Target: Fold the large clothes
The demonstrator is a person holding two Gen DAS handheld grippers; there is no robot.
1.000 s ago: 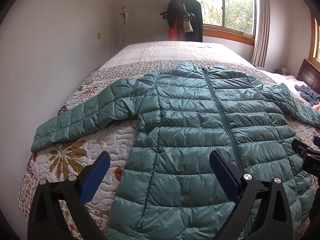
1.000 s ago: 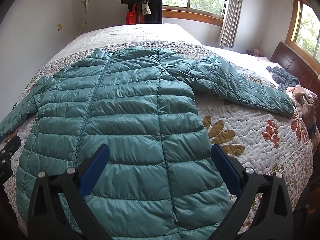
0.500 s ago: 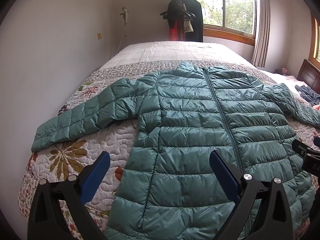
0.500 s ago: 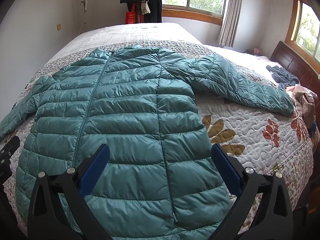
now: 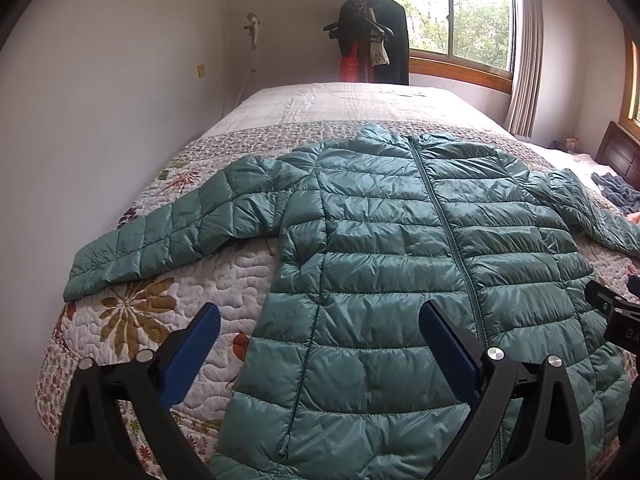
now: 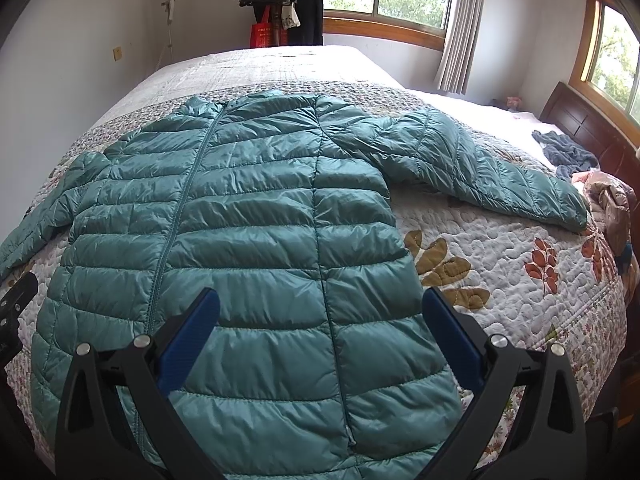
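Note:
A teal quilted puffer jacket [image 5: 400, 260] [image 6: 248, 220] lies flat and zipped on the floral bedspread [image 5: 132, 320], both sleeves spread outwards. Its left sleeve [image 5: 168, 236] reaches toward the wall; its right sleeve [image 6: 488, 168] stretches toward the headboard side. My left gripper [image 5: 320, 336] hovers open above the jacket's lower left hem, with nothing between its blue pads. Over the lower right hem my right gripper [image 6: 320, 320] is open too, holding nothing. Part of the right gripper's black body [image 5: 616, 316] shows at the edge of the left wrist view.
A white wall [image 5: 80, 140] runs close along the bed's left side. A coat stand [image 6: 280, 4] with dark clothes and a red bag stands at the far end by the window. Loose clothes [image 6: 568, 156] lie near the dark wooden headboard [image 6: 580, 120].

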